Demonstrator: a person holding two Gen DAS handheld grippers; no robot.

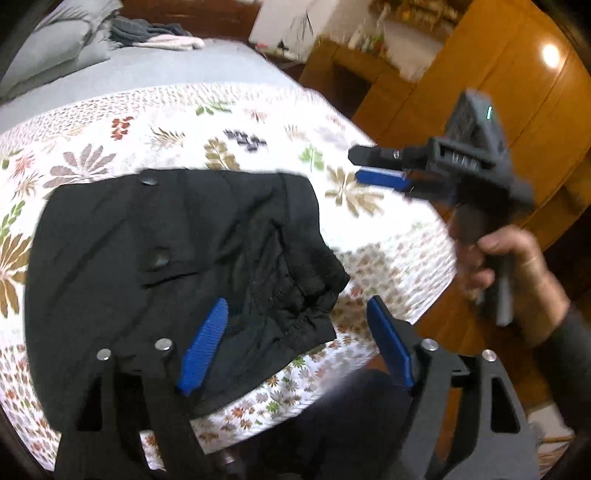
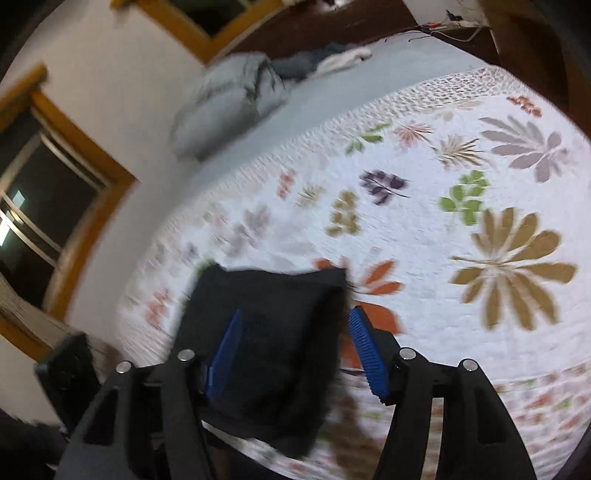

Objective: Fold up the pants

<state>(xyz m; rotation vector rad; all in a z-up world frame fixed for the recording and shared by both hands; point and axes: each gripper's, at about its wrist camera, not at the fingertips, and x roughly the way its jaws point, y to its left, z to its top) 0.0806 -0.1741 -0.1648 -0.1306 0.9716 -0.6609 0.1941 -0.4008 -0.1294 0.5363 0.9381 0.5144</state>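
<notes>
The black pants [image 1: 166, 266] lie folded into a compact bundle on the floral bedspread [image 1: 155, 122], two round buttons facing up. My left gripper [image 1: 295, 347] hovers open above the bundle's near right corner, holding nothing. My right gripper [image 1: 373, 166] shows in the left wrist view, held up in the air to the right of the pants, jaws apart and empty. In the right wrist view the right gripper [image 2: 295, 350] is open above the pants [image 2: 266, 354], which lie near the bed's edge.
A grey pillow [image 1: 55, 48] and a pile of clothes [image 1: 147, 33] lie at the head of the bed. A wooden wardrobe [image 1: 517, 74] stands to the right of the bed. A window with a wooden frame [image 2: 55, 184] is on the left wall.
</notes>
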